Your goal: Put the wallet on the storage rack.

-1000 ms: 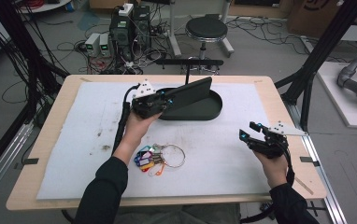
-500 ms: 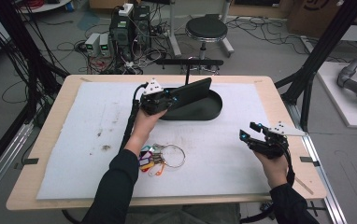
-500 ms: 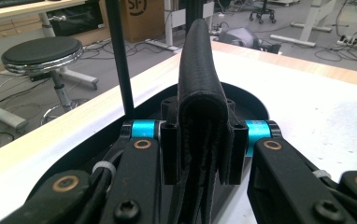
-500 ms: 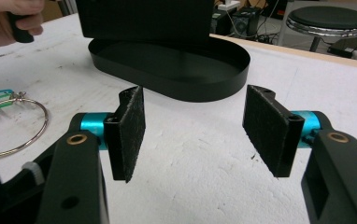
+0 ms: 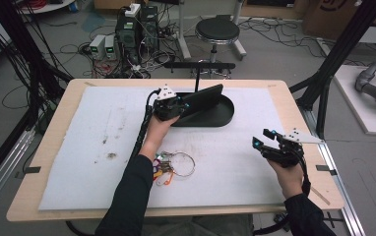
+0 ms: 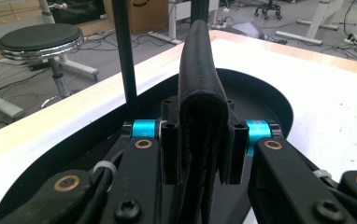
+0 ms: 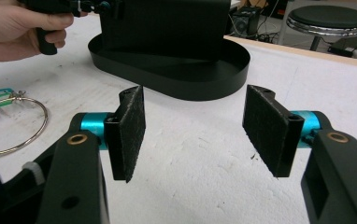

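Observation:
A black folded wallet (image 5: 206, 96) stands on edge, upright over the black oval tray (image 5: 224, 118) at the table's far middle. My left gripper (image 5: 185, 105) is shut on the wallet's near end. In the left gripper view the wallet (image 6: 203, 79) is pinched between the two pads and runs away over the tray's rim (image 6: 279, 100). My right gripper (image 5: 262, 138) stands open above the white mat at the right, with nothing between its pads (image 7: 130, 126). In the right gripper view the wallet (image 7: 167, 23) rises out of the tray (image 7: 204, 79).
A key ring with coloured tags (image 5: 173, 164) lies on the white mat (image 5: 78, 147) near the left forearm, and shows as the key ring (image 7: 13, 123) in the right gripper view. A thin black post (image 6: 124, 51) stands behind the tray. A stool (image 5: 217, 30) and cables lie beyond the table.
My left gripper has shifted a little to the right, toward the tray, still gripping the wallet, whose far end stays roughly in place. The right gripper has not moved.

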{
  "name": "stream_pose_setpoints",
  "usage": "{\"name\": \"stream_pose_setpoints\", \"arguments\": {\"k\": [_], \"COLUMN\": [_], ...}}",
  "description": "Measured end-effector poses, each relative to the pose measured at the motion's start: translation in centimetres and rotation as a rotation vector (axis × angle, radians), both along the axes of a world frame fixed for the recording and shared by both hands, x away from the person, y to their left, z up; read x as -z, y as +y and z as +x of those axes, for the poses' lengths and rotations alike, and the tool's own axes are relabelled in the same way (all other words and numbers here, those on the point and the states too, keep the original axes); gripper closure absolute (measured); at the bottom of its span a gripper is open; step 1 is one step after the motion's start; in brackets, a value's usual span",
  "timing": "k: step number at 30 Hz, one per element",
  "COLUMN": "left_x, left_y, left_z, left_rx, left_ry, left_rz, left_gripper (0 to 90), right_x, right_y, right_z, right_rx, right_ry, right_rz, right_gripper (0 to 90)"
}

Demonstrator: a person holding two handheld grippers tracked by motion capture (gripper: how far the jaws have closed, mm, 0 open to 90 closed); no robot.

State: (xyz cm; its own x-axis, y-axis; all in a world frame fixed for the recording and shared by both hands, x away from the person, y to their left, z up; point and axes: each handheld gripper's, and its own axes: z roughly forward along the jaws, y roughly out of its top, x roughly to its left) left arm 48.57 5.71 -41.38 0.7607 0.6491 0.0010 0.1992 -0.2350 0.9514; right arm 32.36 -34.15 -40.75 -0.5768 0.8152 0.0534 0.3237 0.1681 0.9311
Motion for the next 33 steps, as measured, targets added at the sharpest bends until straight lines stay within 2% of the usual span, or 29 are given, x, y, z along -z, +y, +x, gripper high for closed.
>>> {"name": "stream_pose_setpoints", "arguments": {"k": [7, 14, 17, 21, 24, 30, 33], "left_x": [0.42, 0.61, 0.92, 1.08, 1.11, 0.82, 0.38], "left_y": [0.32, 0.51, 0.36, 0.12, 0.07, 0.06, 0.13], "left_z": [0.3, 0.32, 0.35, 0.36, 0.35, 0.16, -0.1], "left_rx": [-0.007, 0.003, 0.003, 0.006, -0.004, -0.03, -0.033], "left_ry": [0.029, 0.051, 0.068, 0.067, 0.078, 0.098, 0.106], "left_rz": [-0.03, 0.003, 0.043, 0.037, 0.036, 0.055, 0.052], "left_gripper": [73.1, 71.5, 69.1, 67.6, 62.7, 41.6, 36.1], "right_x": [0.07, 0.07, 0.08, 0.12, 0.1, 0.15, 0.15], "right_y": [-0.06, 0.0, -0.02, -0.04, -0.06, -0.05, -0.07], "right_z": [0.02, -0.04, -0.03, -0.01, -0.04, 0.0, 0.01], "right_rx": [-0.002, -0.003, -0.003, -0.004, -0.001, -0.003, -0.002], "right_ry": [-0.002, 0.002, 0.001, 0.002, 0.002, 0.003, 0.002], "right_rz": [-0.004, -0.004, -0.006, -0.006, -0.005, -0.007, -0.007], "right_gripper": [40.0, 40.0, 40.0, 39.9, 40.0, 40.0, 39.9]}}
